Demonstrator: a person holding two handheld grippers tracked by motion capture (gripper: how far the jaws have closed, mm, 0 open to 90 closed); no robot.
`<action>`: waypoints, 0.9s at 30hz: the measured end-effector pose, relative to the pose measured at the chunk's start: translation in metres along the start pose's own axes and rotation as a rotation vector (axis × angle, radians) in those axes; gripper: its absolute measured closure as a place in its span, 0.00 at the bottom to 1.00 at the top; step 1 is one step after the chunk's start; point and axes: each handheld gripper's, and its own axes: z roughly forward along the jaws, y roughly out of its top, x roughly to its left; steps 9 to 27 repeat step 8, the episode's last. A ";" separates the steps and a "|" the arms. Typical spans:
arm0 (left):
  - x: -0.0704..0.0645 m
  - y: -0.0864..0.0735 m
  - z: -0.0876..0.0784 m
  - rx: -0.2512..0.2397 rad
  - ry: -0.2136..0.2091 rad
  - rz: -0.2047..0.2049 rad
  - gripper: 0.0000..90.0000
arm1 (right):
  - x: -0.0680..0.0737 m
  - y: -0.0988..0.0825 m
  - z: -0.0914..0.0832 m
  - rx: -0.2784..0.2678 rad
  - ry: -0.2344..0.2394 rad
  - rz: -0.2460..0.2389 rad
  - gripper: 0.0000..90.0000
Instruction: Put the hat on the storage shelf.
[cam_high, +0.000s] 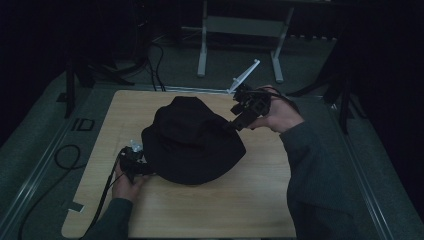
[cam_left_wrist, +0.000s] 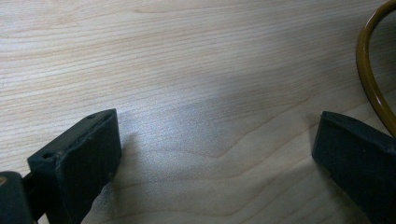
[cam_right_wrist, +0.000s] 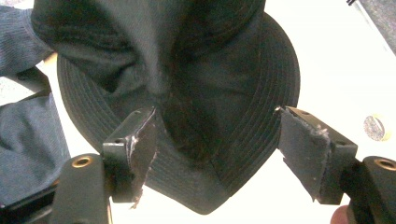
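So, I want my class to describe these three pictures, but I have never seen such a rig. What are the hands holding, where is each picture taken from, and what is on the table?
A person sits at a wooden table and holds a hand tool with two jaws, called a gripper, in each hand. The dark picture looks down from above: the left gripper is at the near left edge of a black bucket hat, the right gripper at its far right. The other two pictures come from cameras on the grippers. The left gripper view shows open jaws over bare wood. The right gripper view shows open jaws on either side of the hat's brim. Neither gripper has closed on anything.
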 end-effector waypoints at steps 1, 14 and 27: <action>0.000 0.000 0.000 0.000 0.000 0.000 0.02 | 0.000 -0.003 0.000 -0.005 -0.005 0.002 0.31; 0.000 0.000 0.000 0.003 0.000 0.003 0.02 | -0.003 -0.021 -0.001 -0.028 -0.026 0.034 0.31; 0.000 0.000 0.000 0.003 0.000 0.003 0.02 | -0.003 -0.021 -0.001 -0.028 -0.026 0.034 0.31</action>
